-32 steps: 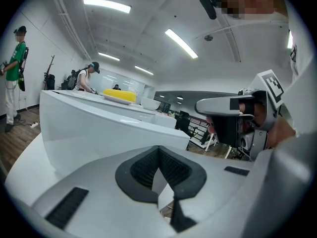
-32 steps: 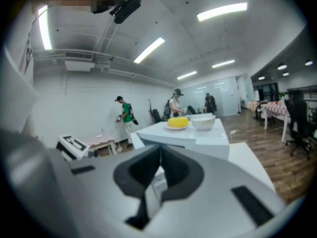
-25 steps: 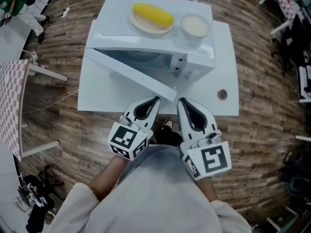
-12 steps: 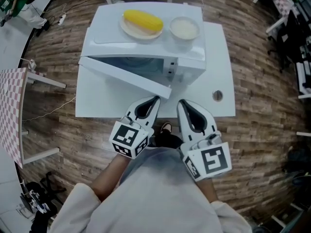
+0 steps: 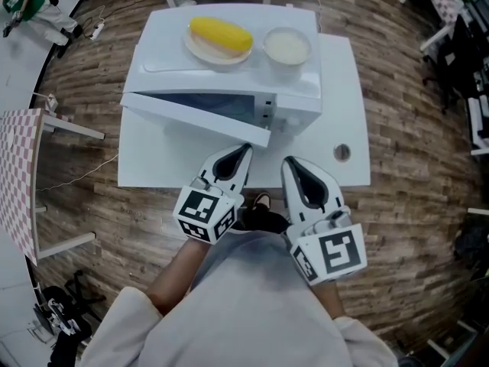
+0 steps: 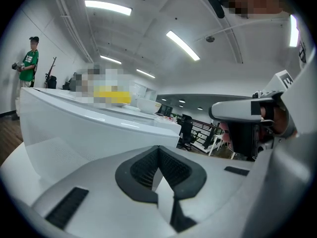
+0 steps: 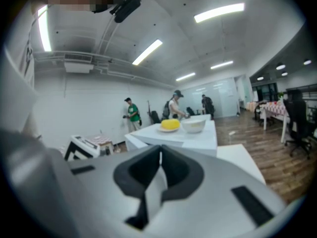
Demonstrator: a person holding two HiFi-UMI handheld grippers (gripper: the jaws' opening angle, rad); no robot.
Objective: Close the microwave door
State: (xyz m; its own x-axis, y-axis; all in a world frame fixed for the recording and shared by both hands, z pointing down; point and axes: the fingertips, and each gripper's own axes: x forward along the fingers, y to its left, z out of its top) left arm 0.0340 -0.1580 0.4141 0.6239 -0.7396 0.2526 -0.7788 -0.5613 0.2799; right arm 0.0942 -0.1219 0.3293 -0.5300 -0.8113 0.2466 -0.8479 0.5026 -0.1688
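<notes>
A white microwave (image 5: 168, 56) stands on a white table (image 5: 348, 82). Its door (image 5: 191, 117) hangs partly open, hinged at the left, with the free edge toward me. My left gripper (image 5: 244, 151) is shut, and its tip sits just under the door's free edge; contact cannot be told. In the left gripper view the door (image 6: 84, 130) fills the space ahead of that gripper (image 6: 158, 150). My right gripper (image 5: 290, 164) is shut and empty, over the table's front edge right of the door. From the right gripper view (image 7: 160, 152) the microwave (image 7: 173, 139) is ahead.
On top of the microwave are a plate with a yellow corn cob (image 5: 220, 34) and a white bowl (image 5: 286, 46). The table has a round cable hole (image 5: 341, 152). A checkered table (image 5: 15, 174) stands at the left, chairs (image 5: 466, 60) at the right. People (image 7: 130, 114) stand far back.
The door has swung nearer to the microwave front, so the gap is narrower. My left gripper has moved slightly forward toward the door's free edge. The right gripper has barely moved.
</notes>
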